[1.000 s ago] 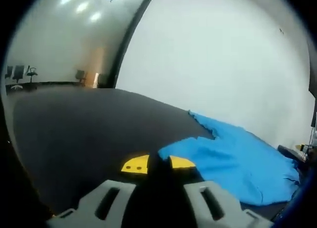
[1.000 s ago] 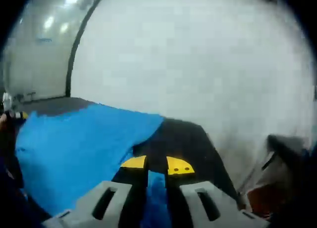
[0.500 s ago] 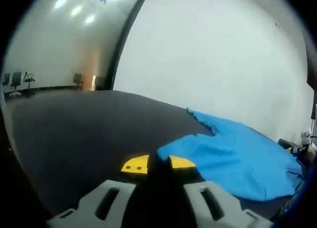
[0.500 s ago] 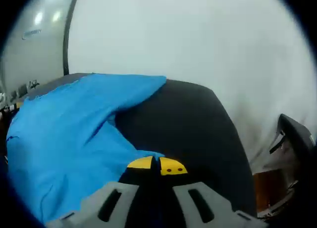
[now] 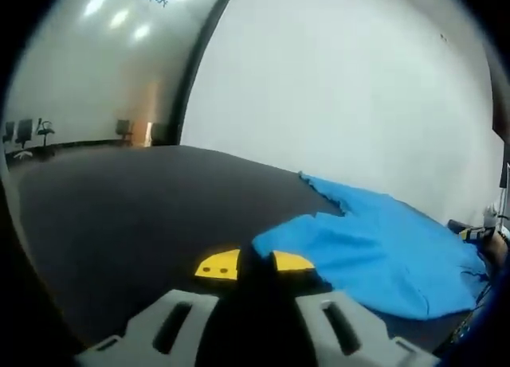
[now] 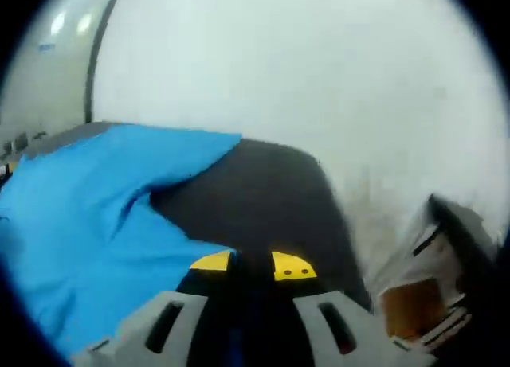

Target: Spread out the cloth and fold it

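Note:
A blue cloth (image 5: 382,251) lies rumpled on the black table (image 5: 119,208), stretching away to the right in the left gripper view. One corner of it runs up into my left gripper (image 5: 255,263), whose yellow-tipped jaws are shut on it. In the right gripper view the same cloth (image 6: 88,216) covers the left side of the table, and a fold of it reaches my right gripper (image 6: 252,265). Those jaws are shut on the cloth's edge, with a strip of blue showing low between them.
A white wall (image 5: 343,88) stands behind the table's far edge. Past the table's right edge in the right gripper view sit a brown box (image 6: 414,299) and a dark object (image 6: 458,232). Office chairs (image 5: 28,132) stand far off at the left.
The right gripper view has swung and dropped, so the cloth and the table's edge sit differently in it. The left gripper has barely moved and keeps its hold on the corner.

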`<state>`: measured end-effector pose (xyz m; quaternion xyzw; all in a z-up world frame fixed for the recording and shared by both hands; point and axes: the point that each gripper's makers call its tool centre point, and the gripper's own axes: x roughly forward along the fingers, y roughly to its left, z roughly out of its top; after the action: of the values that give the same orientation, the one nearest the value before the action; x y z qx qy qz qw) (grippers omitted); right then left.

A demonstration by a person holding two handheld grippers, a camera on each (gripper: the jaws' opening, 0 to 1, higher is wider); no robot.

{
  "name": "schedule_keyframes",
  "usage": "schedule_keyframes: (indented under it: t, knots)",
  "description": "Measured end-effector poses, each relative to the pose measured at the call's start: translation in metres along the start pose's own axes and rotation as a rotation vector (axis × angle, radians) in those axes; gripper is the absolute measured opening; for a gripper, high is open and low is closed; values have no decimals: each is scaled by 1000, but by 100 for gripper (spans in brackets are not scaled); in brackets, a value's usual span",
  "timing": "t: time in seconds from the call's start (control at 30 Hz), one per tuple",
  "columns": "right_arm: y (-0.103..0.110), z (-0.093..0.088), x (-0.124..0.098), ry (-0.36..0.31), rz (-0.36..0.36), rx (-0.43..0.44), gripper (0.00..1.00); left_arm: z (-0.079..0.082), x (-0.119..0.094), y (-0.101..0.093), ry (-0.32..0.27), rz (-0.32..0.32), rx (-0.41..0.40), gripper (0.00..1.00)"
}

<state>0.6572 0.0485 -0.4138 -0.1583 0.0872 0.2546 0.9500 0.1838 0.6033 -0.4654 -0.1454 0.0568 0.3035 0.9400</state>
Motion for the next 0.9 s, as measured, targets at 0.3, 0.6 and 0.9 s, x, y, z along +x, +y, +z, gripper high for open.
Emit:
schedule_keyframes:
  t: [0.3, 0.6, 0.9]
  knots:
    - [20, 64, -119, -430, -29, 201, 28, 1, 2, 0, -7, 0, -7, 14]
    - [72, -47, -135, -87, 89, 479, 18, 1, 2, 0, -6, -2, -20, 14]
    - [55, -70, -114, 15, -13, 592, 22, 3, 3, 1, -13, -2, -27, 14]
